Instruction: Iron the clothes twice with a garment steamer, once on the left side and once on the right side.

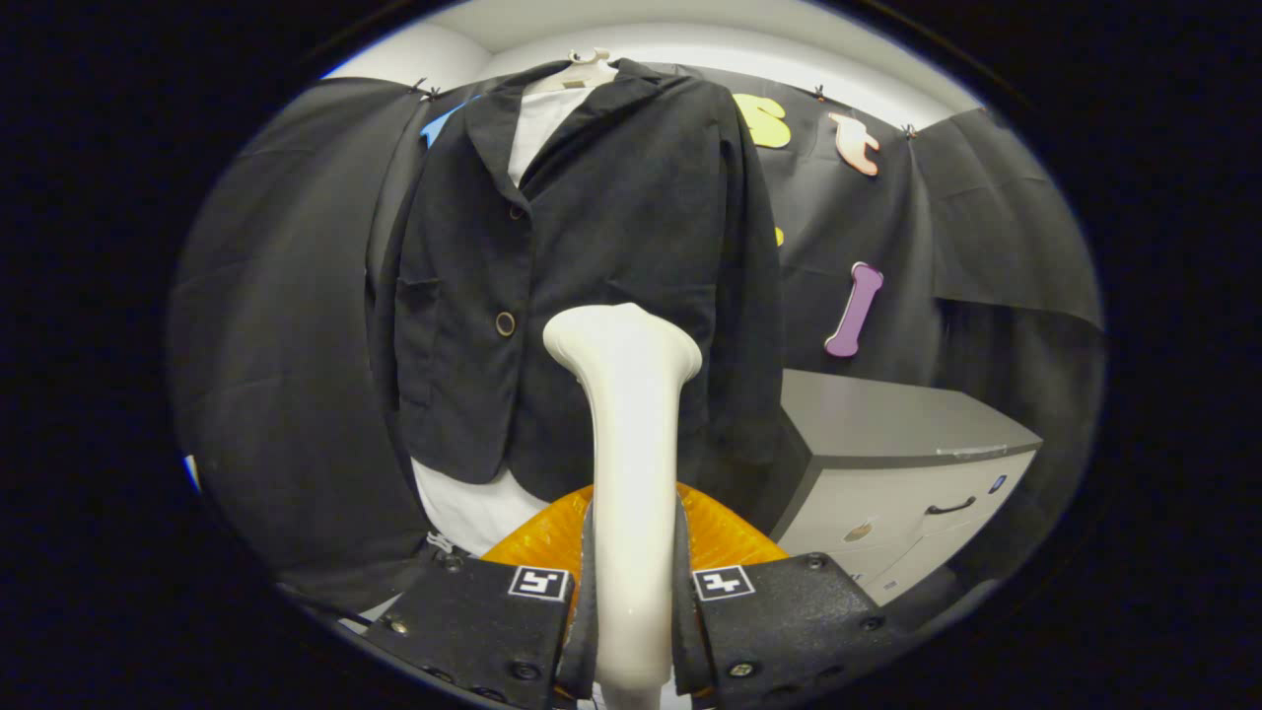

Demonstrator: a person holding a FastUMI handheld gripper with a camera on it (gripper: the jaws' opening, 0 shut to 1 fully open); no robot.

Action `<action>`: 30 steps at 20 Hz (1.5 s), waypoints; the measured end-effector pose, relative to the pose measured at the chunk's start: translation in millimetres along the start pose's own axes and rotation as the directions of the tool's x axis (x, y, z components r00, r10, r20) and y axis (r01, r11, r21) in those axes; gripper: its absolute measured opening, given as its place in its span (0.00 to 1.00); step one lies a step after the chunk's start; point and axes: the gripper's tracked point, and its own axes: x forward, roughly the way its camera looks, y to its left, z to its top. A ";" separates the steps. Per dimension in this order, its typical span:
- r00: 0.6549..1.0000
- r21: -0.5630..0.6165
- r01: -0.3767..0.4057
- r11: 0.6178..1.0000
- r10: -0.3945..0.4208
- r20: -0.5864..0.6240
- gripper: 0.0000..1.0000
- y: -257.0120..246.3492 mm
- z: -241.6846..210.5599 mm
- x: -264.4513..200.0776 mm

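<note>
Right now gripper (632, 611) fingers pinch the white garment steamer (631, 473), upright. Its flared head sits before a dark buttoned jacket (592, 256) on a hanger (582, 71).

Brightness: even and moderate, lit from overhead; the pale ceiling (690, 39) is the brightest area.
Shadows: soft; the dark jacket (592, 247) holds little fold detail.
Glare: a mild sheen on the steamer (631, 444) clamped in the gripper (631, 611).
Distortion: strong fisheye; the cabinet (887, 473) bends outward.
Focus: sharp centrally, softer toward the rim.
</note>
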 end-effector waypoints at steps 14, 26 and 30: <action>0.979 0.020 -0.015 1.000 0.019 -0.202 0.33 16.6 -73.0 8.4; 0.938 0.048 -0.045 0.998 0.059 -0.342 0.33 27.9 -112.7 -17.9; 0.965 0.053 -0.098 0.994 0.108 -0.240 0.33 44.1 -61.4 -35.5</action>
